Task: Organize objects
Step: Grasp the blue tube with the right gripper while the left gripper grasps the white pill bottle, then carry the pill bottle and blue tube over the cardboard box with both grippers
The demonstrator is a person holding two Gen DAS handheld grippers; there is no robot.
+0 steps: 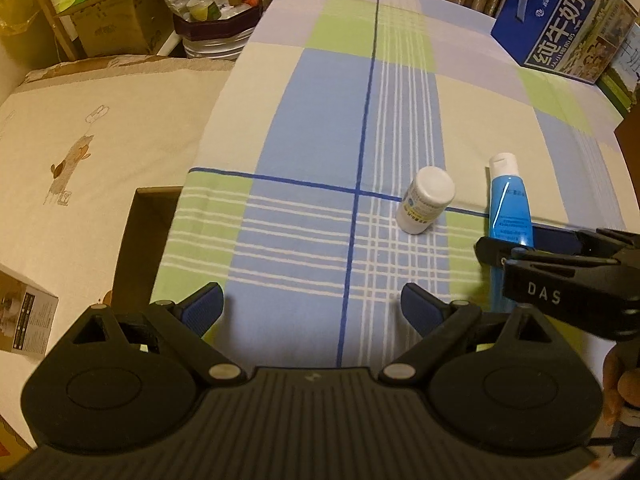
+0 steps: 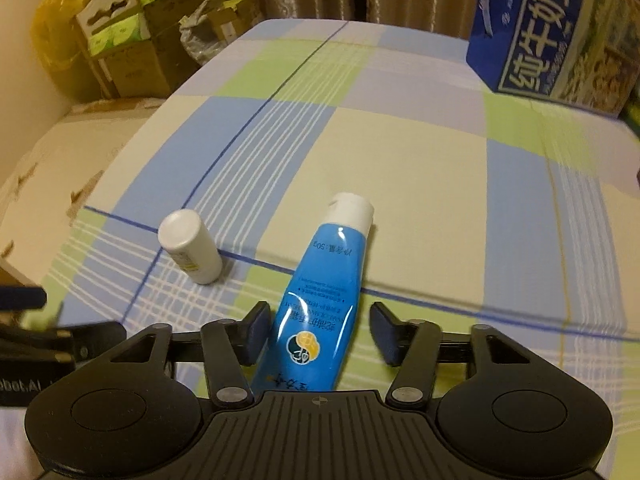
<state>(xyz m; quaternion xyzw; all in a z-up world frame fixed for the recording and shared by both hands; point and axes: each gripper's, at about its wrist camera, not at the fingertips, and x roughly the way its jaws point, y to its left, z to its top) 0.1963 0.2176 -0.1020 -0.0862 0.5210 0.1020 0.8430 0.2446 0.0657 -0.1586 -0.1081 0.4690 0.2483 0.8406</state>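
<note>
A blue tube (image 2: pixel 332 264) with a white cap lies on the checked cloth (image 2: pixel 400 160), cap pointing away. My right gripper (image 2: pixel 320 332) is open around the tube's lower half: the left pad touches it and the right pad stands apart. A small white bottle (image 2: pixel 190 252) rests tilted on the cloth to the tube's left. In the left wrist view the white bottle (image 1: pixel 426 200) and blue tube (image 1: pixel 510 208) sit ahead and to the right. My left gripper (image 1: pixel 312 304) is open over bare cloth, holding nothing. The right gripper (image 1: pixel 516 250) reaches in from the right edge.
A big blue milk carton box (image 1: pixel 560 20) stands at the far right corner. Cardboard boxes (image 1: pixel 116 20) and bags crowd the floor beyond the far left. A beige embroidered cover (image 1: pixel 80 152) lies left, with a small printed box (image 1: pixel 24 320) on it.
</note>
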